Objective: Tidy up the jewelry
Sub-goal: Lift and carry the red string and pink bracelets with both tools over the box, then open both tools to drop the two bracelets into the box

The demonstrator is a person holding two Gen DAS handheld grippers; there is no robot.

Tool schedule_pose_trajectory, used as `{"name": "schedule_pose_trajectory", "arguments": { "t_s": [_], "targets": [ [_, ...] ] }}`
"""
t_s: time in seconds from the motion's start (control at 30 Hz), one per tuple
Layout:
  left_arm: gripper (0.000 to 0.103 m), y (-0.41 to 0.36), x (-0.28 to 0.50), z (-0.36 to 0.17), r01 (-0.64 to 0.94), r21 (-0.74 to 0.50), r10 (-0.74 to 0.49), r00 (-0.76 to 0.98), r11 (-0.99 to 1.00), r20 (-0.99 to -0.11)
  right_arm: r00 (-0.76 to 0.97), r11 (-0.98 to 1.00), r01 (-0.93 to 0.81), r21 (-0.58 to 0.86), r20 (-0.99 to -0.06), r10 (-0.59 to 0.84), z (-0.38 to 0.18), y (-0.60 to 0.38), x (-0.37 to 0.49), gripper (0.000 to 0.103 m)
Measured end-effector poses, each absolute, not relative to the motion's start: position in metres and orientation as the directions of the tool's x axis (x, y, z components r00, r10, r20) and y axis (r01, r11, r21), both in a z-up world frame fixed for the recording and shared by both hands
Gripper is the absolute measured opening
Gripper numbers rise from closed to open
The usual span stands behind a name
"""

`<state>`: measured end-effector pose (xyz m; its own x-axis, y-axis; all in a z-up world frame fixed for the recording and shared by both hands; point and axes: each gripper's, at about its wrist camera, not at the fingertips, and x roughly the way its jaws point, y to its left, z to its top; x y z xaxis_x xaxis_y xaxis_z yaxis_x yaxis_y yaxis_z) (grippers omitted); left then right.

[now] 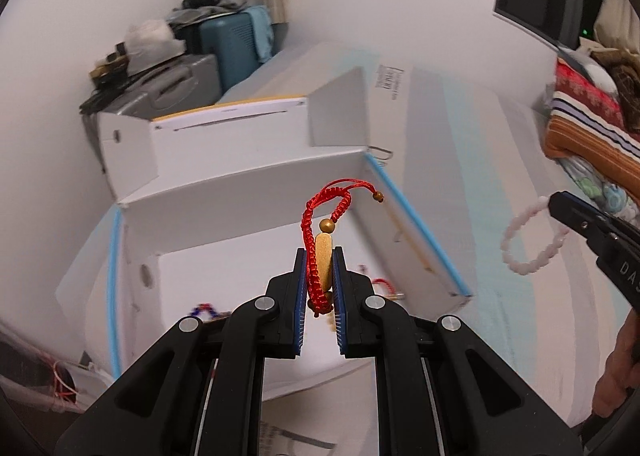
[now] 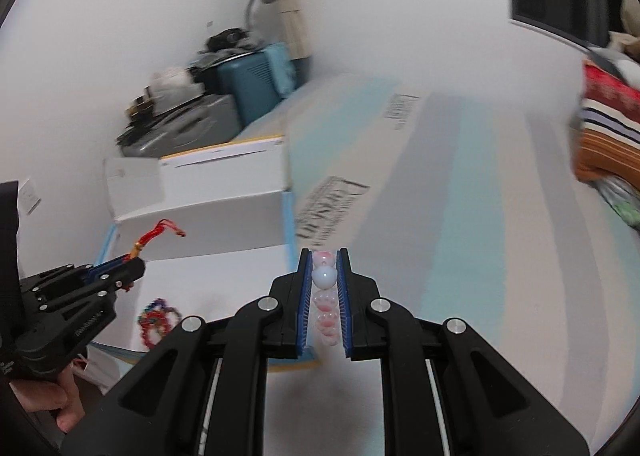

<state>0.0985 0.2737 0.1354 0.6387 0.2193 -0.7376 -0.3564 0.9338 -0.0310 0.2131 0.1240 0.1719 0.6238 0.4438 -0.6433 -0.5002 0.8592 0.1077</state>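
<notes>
The white box [image 1: 256, 240] is lying open-topped under the left gripper [image 1: 320, 256], its floor mostly bare, so room is showing straight down; its raised lid wall [image 1: 224, 136] is standing at 11 o'clock and its blue-edged side wall [image 1: 420, 232] is closing off 2 o'clock. A multicoloured bead bracelet [image 2: 158, 322] is occupying the floor's near corner. At 3 o'clock the striped surface [image 2: 460, 236] is lying open. Suitcases [image 1: 208, 56] are crowding 10 o'clock, folded fabrics [image 1: 588, 116] are piling at 2 o'clock.
</notes>
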Motion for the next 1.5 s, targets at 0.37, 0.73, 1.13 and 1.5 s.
{"name": "schedule_pose_trajectory", "arguments": {
  "t_s": [0.37,0.73,1.13,1.5],
  "targets": [
    [0.011,0.351,0.091,0.102,-0.459,-0.066,0.218,0.536,0.886,-0.815,0.523,0.787,-0.611,0.088,-0.702,0.484,0.136,0.231,0.216,0.012],
    [0.011,0.385,0.102,0.046,-0.494,-0.062,0.172,0.414,0.868,-0.894,0.433,0.798,-0.603,0.018,-0.832,0.346,0.072,0.281,0.238,0.012],
    [0.039,0.389,0.099,0.032,-0.513,-0.045,0.195,0.404,0.857,-0.894,0.445,0.828,-0.560,0.017,-0.837,0.318,0.056,0.281,0.244,0.052],
    [0.096,0.364,0.042,0.086,-0.556,-0.028,0.335,0.540,0.831,-0.772,0.588,0.840,-0.543,0.007,-0.710,0.387,0.103,0.230,0.213,0.096]
  ]
}}
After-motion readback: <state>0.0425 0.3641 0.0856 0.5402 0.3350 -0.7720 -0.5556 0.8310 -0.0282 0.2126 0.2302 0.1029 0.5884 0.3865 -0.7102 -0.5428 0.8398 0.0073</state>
